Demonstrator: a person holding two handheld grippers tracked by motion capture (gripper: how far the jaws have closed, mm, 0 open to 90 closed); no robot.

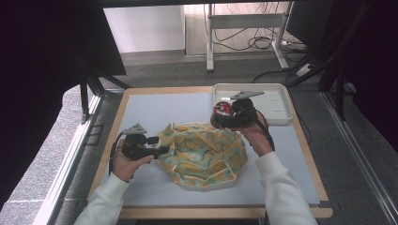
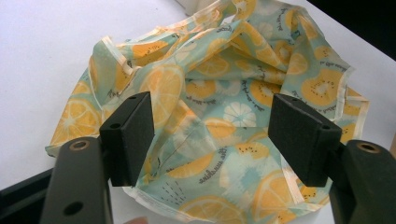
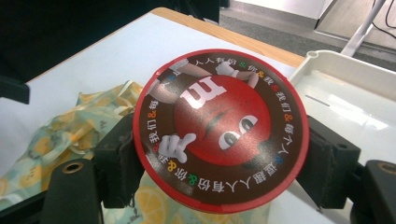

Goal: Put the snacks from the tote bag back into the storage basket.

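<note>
right gripper (image 1: 225, 116): jaws clamped on the sides of a round red M&M's tin (image 3: 220, 128), one pad on each side; tin lid faces the gripper camera, printed character and ring of text upside down in the right gripper view
right hand (image 1: 256, 133): grips the gripper body from behind, forearm in a white sleeve (image 1: 286, 192) running in from the bottom right, angled toward table centre; wrist roughly level
tin position: held off the table, above the far right edge of the cloth bag, just in front of the white tray (image 1: 281, 101)
left gripper (image 1: 159, 145): jaws apart, nothing pressed between the pads; in the left gripper view both pads stand either side of the bag's open mouth; contact with the fabric can't be told
left hand (image 1: 124, 161): wrapped round the gripper from below left, gripper pointing right, about level, toward the bag's left edge
cloth bag (image 1: 202, 154): yellow and teal citrus print, lying crumpled mid-table, mouth open, between the two grippers
tray: on the far right corner of the table, touching nothing held
table (image 1: 150, 112): pale grey top, wooden edge
</note>
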